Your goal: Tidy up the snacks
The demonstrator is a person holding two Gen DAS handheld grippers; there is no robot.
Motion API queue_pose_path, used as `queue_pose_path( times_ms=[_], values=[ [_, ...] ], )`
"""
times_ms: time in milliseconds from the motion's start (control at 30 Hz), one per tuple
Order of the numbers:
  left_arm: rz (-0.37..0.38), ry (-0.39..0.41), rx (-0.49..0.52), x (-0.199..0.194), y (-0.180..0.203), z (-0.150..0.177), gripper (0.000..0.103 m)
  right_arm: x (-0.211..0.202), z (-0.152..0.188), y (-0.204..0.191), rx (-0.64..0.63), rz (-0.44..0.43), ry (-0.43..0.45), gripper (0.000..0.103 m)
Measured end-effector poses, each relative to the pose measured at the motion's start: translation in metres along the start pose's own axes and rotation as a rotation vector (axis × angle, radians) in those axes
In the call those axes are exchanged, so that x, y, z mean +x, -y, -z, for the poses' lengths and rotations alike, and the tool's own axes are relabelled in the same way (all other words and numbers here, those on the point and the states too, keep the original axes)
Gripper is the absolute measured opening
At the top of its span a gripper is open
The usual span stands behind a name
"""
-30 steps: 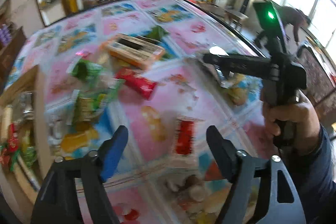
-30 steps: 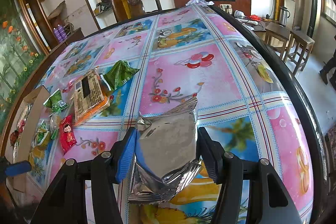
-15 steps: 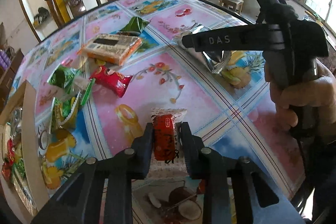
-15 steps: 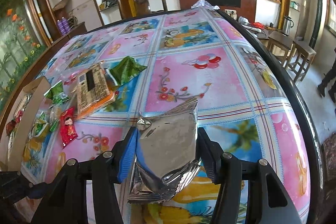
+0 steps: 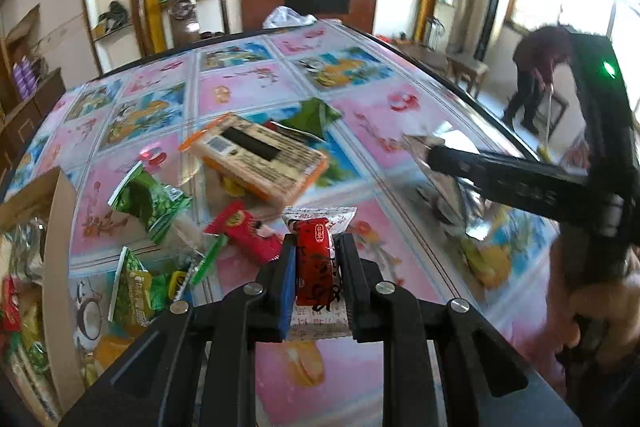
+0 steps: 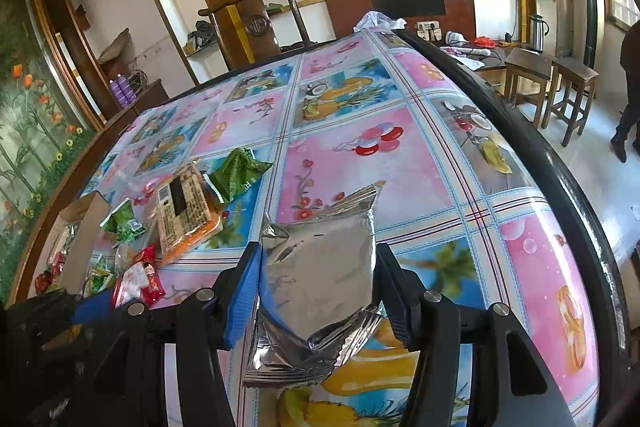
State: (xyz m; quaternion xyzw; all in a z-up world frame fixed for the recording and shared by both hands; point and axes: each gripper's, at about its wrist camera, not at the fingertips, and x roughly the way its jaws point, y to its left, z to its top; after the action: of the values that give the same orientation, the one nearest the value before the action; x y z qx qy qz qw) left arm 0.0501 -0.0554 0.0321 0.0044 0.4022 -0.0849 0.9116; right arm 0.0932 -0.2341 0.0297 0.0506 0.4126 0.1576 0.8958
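Left wrist: left gripper (image 5: 316,263) tilts downward, jaws clamping red snack (image 5: 316,267).

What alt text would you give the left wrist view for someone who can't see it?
The left gripper is shut on a small red snack packet above a colourful tablecloth. Green and red snacks and an orange box lie scattered beyond, and the right gripper holds a silver bag at right.

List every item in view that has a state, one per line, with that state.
Left tool: shut on the small red snack.
Small red snack: clamped between the pads.
Right tool: shut on the silver pouch.
Silver pouch: sealed, crumpled, gripped by its sides.
Orange-edged pack: lying flat on the table, label up.
Cardboard box: open, snacks inside.
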Motion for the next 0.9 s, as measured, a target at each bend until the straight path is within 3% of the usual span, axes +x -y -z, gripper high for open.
queue_pose_path(
  times_ms=[467,900],
  values=[
    [-0.013,0.070,-0.003,-0.012,-0.015,-0.002,0.020,-0.010,0.006,-0.031,-0.120,-0.048,0.051,0.060],
    [-0.073,0.118,0.038,-0.021,-0.010,-0.001,0.020,-0.013,0.008,-0.037,-0.141,-0.047,0.064,0.060]
  ],
)
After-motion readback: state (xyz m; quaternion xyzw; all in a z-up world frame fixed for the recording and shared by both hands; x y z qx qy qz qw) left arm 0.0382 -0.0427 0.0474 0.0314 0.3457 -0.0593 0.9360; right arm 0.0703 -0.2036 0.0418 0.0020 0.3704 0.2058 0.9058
